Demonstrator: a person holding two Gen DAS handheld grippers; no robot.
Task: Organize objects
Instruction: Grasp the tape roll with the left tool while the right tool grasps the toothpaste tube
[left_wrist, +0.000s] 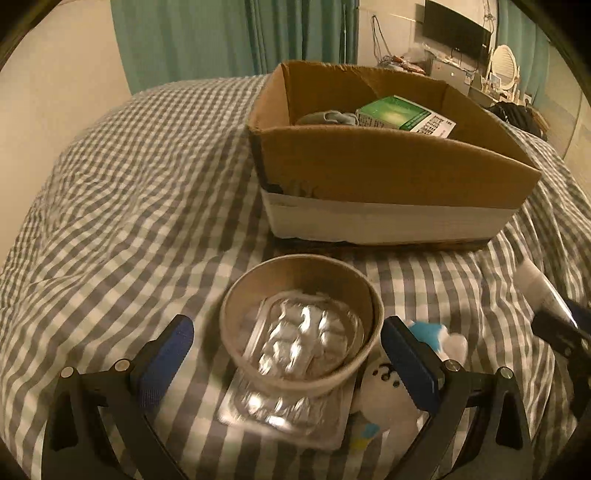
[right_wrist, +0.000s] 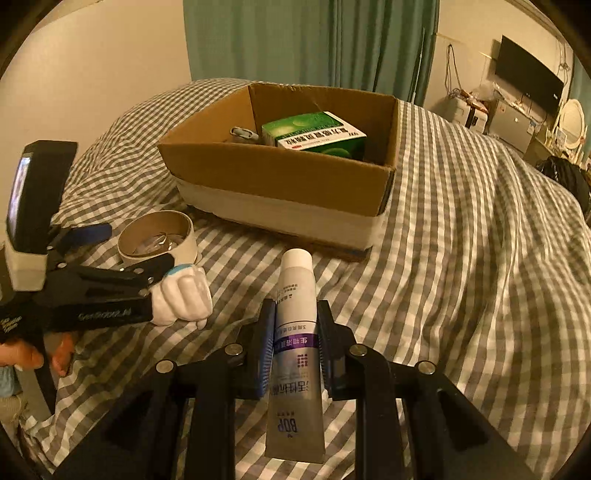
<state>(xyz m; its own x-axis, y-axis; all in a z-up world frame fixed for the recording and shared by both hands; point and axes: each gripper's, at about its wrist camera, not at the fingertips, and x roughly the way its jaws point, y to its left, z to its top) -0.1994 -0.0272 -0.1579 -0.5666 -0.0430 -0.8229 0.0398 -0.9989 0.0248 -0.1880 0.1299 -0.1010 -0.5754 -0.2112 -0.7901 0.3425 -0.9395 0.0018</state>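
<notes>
My bed (right_wrist: 461, 229) is spread with a grey-and-white checked sheet, and on it sits an open cardboard box (right_wrist: 288, 181) with a white band round its base; inside lies a green medicine carton (right_wrist: 314, 134) beside a small grey item I cannot identify. My right tongs (right_wrist: 295, 343) are clenched on a grey-white toothpaste tube (right_wrist: 296, 339) with a purple band and a white cap; its long axis runs straight ahead, cap aimed at the box, crimped tail toward me, just short of the box's near wall. My left tongs (left_wrist: 286, 354) are released, blue pads spread on either side of a round paper bowl (left_wrist: 301, 325) that holds crinkly silver foil blister packs (left_wrist: 306, 343). Just right of the bowl lies a white plush toy (left_wrist: 388, 398) with blue trim.
</notes>
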